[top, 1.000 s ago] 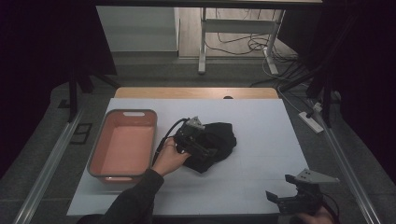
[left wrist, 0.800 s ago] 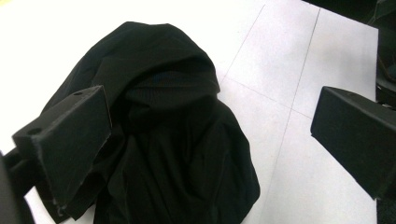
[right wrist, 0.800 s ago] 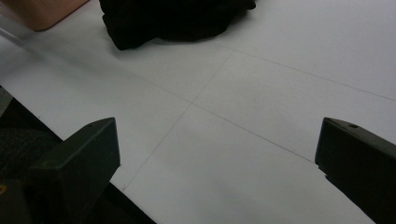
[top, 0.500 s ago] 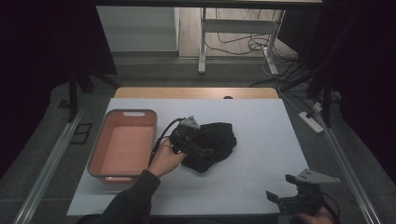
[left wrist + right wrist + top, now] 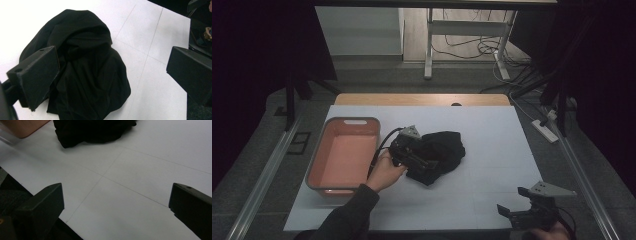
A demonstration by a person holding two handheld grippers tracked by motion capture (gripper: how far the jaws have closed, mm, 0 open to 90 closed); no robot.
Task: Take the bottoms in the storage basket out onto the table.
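One black cloth; one pink tub; two grippers.

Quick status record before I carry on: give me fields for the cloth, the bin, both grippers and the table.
cloth: black cloth, crumpled in a heap at mid-table, right of the bin, outside it
bin: salmon bin, on the table's left part; nothing seen in it
left gripper: left gripper at the cloth's left edge, jaws open, one on each side of the heap, not closed on it
right gripper: right gripper at the near right table edge, jaws open, apart from the cloth
table: white table, faint seam lines
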